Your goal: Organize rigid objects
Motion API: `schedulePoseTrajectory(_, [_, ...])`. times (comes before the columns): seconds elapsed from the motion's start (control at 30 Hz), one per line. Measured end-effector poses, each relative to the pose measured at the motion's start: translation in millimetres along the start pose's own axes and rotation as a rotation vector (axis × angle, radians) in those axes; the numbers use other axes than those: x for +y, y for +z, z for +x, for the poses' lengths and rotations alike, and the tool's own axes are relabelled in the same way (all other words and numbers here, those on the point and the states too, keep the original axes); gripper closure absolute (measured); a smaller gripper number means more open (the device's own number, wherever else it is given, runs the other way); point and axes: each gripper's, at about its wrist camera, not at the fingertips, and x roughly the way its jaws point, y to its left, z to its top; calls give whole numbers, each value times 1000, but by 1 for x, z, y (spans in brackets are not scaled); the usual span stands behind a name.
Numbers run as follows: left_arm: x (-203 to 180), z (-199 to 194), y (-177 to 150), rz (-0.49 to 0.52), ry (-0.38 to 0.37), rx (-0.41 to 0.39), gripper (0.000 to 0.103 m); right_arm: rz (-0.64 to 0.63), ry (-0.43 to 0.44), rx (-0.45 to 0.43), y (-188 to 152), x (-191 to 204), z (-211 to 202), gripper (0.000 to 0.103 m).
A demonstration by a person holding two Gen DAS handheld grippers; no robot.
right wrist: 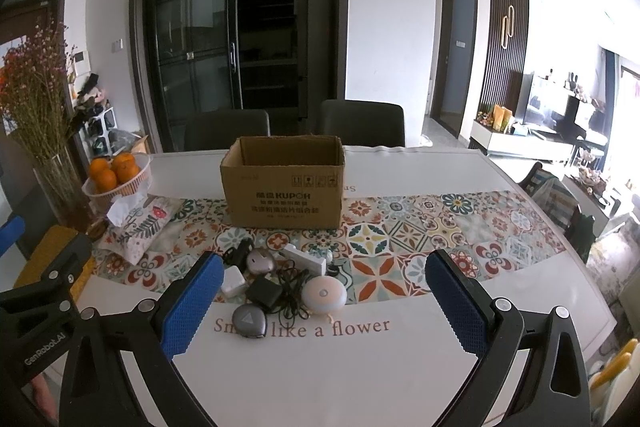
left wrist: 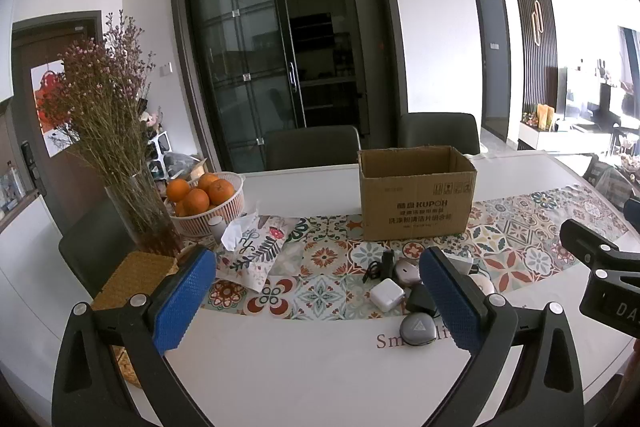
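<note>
Both hand-held grippers, left (left wrist: 316,301) and right (right wrist: 324,301), spread wide, empty; gadgets (right wrist: 280,287) at 12 o'clock, box (right wrist: 283,183) beyond.

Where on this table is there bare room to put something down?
Free: the white strip nearest the grippers, below the gadget pile, and the patterned runner right of the cardboard box. Crowded: the left end, with tissue pack, orange basket and vase.

A white wall (right wrist: 388,27) is broken by dark-framed sliding glass doors (right wrist: 216,39). Two dark chairs (right wrist: 362,123) are set behind the white table (right wrist: 420,167); daylight is admitted from the right.
</note>
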Motion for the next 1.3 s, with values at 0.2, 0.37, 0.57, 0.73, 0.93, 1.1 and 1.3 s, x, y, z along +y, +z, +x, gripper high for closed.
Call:
schedulePoseTrajectory(0.2, [0, 1, -2, 0, -1, -2, 0, -1, 0, 0, 1, 0, 1, 1])
schedulePoseTrajectory(0.37, [0, 1, -2, 2, -3, -1, 0, 0, -1, -1, 1, 1, 0, 1])
schedulePoseTrajectory(0.57, [-1, 2, -1, 2, -4, 0, 0, -2, -1, -1, 1, 1, 1, 1])
schedulePoseTrajectory(0.73, [-1, 3, -1, 3, -6, 4, 0, -3, 3, 1, 2, 0, 2, 1])
schedulePoseTrajectory(0.93, [-1, 3, -1, 3, -5, 4, 0, -3, 1, 0, 1, 1, 2, 1])
schedulePoseTrajectory(1.1, [-2, 3, -2, 4, -4, 6, 0, -4, 5, 4, 1, 1, 4, 1])
schedulePoseTrajectory(1.3, [-7, 7, -5, 7, -13, 23, 0, -2, 10, 13, -4, 1, 7, 1])
